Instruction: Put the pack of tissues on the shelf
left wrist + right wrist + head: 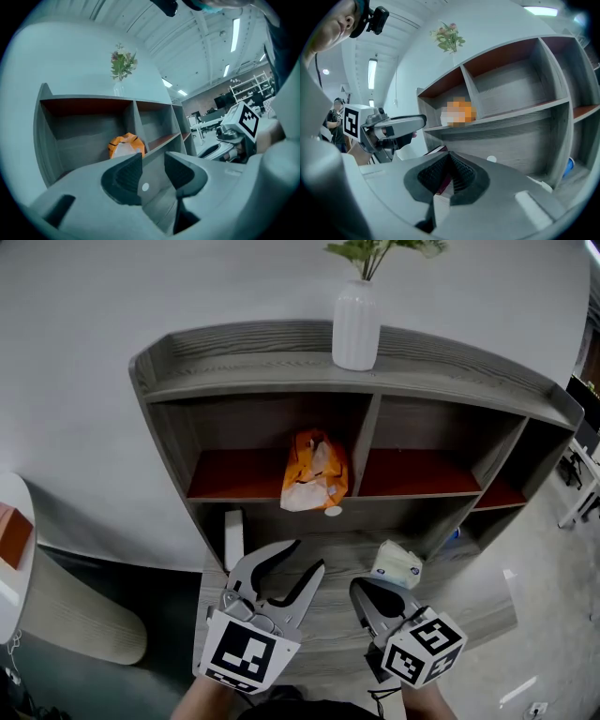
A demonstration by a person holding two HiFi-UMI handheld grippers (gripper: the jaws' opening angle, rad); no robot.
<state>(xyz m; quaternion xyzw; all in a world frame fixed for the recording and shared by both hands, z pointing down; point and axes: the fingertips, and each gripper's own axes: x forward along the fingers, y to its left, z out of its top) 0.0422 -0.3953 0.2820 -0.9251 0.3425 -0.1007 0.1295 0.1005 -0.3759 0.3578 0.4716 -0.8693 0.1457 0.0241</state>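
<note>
**Head view.** The grey wood-grain shelf unit [253,338] carries a white ribbed vase [356,324] on its top board. An orange-and-white film-wrapped pack [314,470], which I judge to be the tissues, stands upright on the red-lined middle board in front of the central divider. A small pale packet [396,565] lies on the lower board, and what it is cannot be made out. The left gripper [307,554] and right gripper [355,585] are both near the person, well apart from the orange pack.

**Left gripper view.** The jaws stand partly apart with nothing between them. The orange pack shows beyond them on the shelf.

**Right gripper view.** The pads are pressed together and hold nothing.

**Handling assessment.** The pack should be light, soft and easily crushed, and its crinkled film is likely slippery. If it needs straightening, the best hold is across the two narrow flanks at mid-height, with modest pressure. The loose gathered top is not a sound place to grip.
</note>
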